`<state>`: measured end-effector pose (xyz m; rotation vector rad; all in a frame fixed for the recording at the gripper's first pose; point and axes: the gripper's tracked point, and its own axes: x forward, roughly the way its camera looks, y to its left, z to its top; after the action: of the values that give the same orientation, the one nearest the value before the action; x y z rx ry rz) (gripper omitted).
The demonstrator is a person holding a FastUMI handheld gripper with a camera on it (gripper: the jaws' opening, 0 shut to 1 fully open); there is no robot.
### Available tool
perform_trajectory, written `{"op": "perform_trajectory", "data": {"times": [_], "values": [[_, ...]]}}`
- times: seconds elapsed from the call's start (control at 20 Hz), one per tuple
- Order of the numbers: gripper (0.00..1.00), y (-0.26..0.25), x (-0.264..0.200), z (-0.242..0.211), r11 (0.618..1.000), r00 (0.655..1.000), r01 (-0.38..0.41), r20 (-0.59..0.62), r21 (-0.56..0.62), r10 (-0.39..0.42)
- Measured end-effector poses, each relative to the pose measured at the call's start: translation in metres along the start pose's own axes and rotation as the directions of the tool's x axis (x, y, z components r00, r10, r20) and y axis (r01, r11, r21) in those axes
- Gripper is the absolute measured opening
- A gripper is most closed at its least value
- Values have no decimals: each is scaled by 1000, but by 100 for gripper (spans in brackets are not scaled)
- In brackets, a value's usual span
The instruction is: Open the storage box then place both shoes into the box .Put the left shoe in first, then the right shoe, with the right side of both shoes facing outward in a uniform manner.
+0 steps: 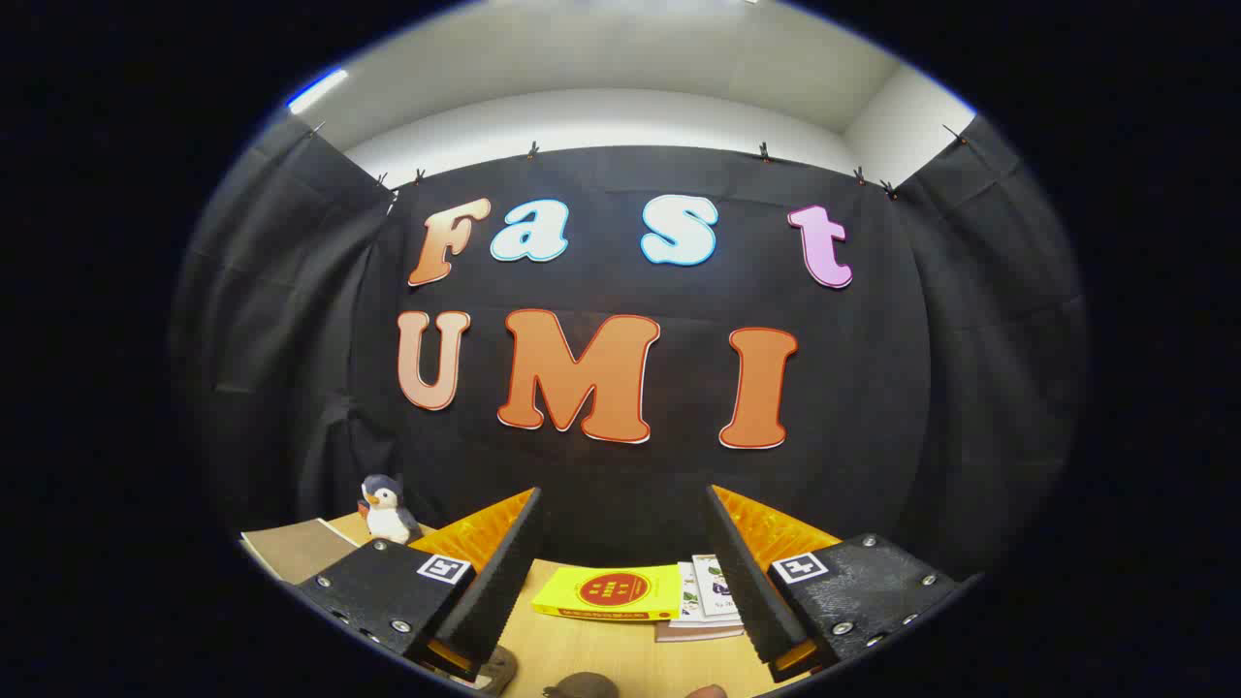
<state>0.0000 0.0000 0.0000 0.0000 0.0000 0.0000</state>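
Two black ribbed fingers of the gripper (623, 572) are standing spread, pinching nothing, over the wooden table (601, 650). Dark rounded shapes, possibly shoes (582, 685), are peeking between them. A yellow book (609, 592) is lying beyond.

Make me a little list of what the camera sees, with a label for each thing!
tool: open, both fingers apart, holding nothing
between the fingers: yellow book lying flat on the wooden table
beside the book: a small stack of printed booklets
beyond one finger: penguin plush toy, upright
near the penguin: brown notebook, lying flat
nearest edge: dark rounded shapes, too cut off to name
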Motion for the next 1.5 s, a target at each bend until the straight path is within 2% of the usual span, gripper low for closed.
{"op": "perform_trajectory", "data": {"times": [0.2, 0.45, 0.65, 0.95, 1.15, 1.25, 1.4, 1.5], "values": [[97, -3, -2, 8, 999, 999, 28, 18, -21, -27], [97, 5, -4, 14, 996, 999, 9, 41, -92, -6], [97, 27, -8, 15, 996, 998, -34, 40, -83, 38], [97, 34, -4, 28, 996, 996, -50, 71, -74, 55], [98, 66, -6, -1, 982, 984, -175, 1, -66, 175], [98, 86, -8, -22, 967, 967, -252, -60, -43, 249], [98, 131, -15, -51, 918, 909, -384, -133, 100, 395], [98, 155, -19, -75, 877, 858, -436, -200, 203, 473]]}}
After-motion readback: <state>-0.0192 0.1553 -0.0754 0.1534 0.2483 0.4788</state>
